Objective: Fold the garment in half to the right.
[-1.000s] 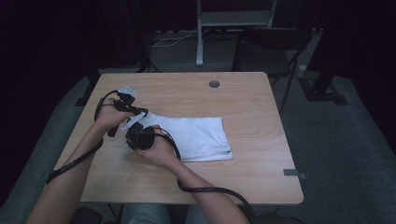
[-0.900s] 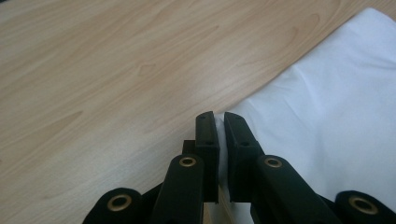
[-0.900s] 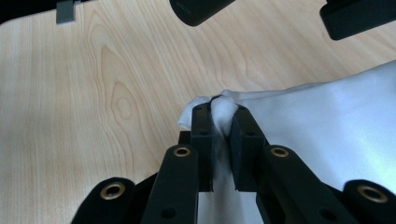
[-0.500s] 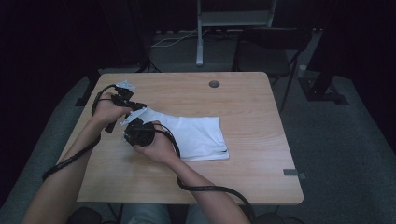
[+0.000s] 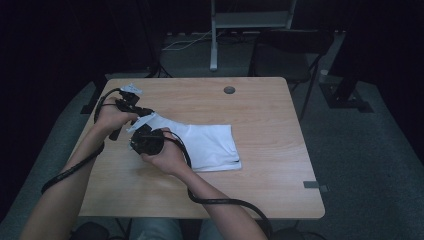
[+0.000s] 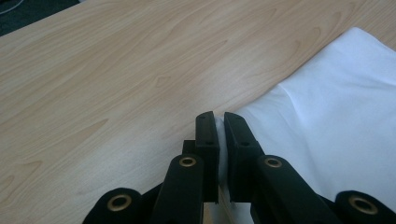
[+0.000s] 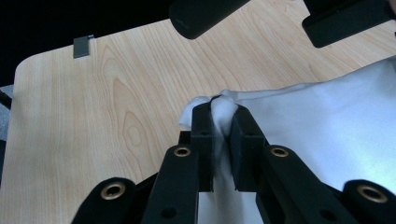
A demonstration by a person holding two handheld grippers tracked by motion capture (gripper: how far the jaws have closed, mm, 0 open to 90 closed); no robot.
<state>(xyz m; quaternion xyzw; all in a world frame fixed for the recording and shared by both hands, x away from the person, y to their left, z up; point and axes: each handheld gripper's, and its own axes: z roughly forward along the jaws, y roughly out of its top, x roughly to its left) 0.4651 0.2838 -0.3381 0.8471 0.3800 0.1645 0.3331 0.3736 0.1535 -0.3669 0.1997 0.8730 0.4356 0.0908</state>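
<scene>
In the right gripper view, the right gripper [image 7: 223,122] has its jaws closed on a bunched-up corner of a white cloth [image 7: 327,135], a small puff of fabric bulging above the tips. The cloth spreads away to the right over the wooden table [image 7: 107,107], its far part cut off by the frame. Two dark shapes cross the top edge; they are too cropped to identify.

In the left gripper view, the left gripper [image 6: 218,133] has its jaws nearly together, pinching a thin edge of the white cloth [image 6: 336,126] in the narrow gap between them. The fabric continues off the right and bottom edges.

From the high view, both forearms enter from the bottom. The right hand [image 5: 167,155] and left hand [image 5: 111,119] sit close together at the cloth's left end, hiding most of each gripper. The white cloth [image 5: 212,145] lies folded left of the table's centre, its left end lifted toward the hands. Farther back, a small dark round spot [image 5: 229,90] sits near the table's [image 5: 280,125] far edge; beyond it the room is dim, with a pale stand [image 5: 214,35] barely legible.
</scene>
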